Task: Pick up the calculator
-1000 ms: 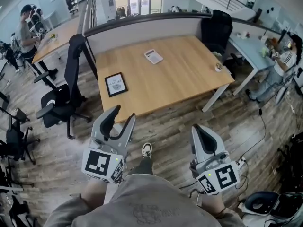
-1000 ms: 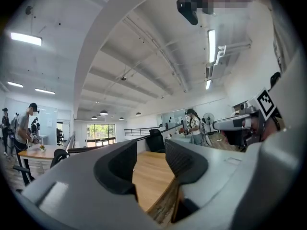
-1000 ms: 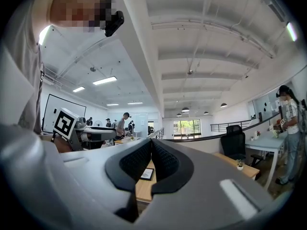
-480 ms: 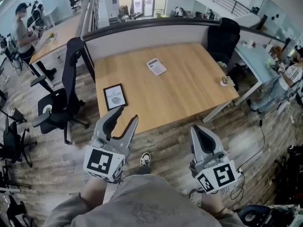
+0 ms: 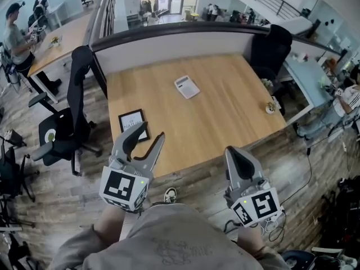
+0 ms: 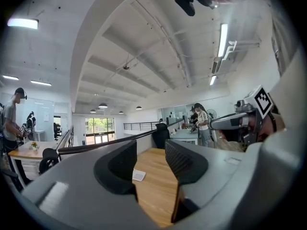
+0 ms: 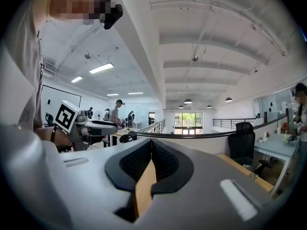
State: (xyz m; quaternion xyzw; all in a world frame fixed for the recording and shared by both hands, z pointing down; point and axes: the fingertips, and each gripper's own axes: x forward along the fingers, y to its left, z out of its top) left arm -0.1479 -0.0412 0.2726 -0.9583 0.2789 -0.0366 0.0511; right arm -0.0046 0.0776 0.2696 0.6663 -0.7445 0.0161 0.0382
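Note:
The calculator, white-grey and flat, lies toward the back middle of the wooden desk. Both grippers hang in the air in front of the desk's near edge, well short of the calculator. My left gripper stands open with nothing between its jaws. In the left gripper view the calculator shows small and far off between the spread jaws of the left gripper. My right gripper is shut and empty. In the right gripper view the right gripper has its pads pressed together.
A black picture frame lies at the desk's near left, just beyond the left gripper. A small round object sits at the right edge. Black office chairs stand at the left and back right. A partition backs the desk.
The desk has drawn nearer in the head view as the person moved toward it. Both grippers keep their pose: the left open, the right shut.

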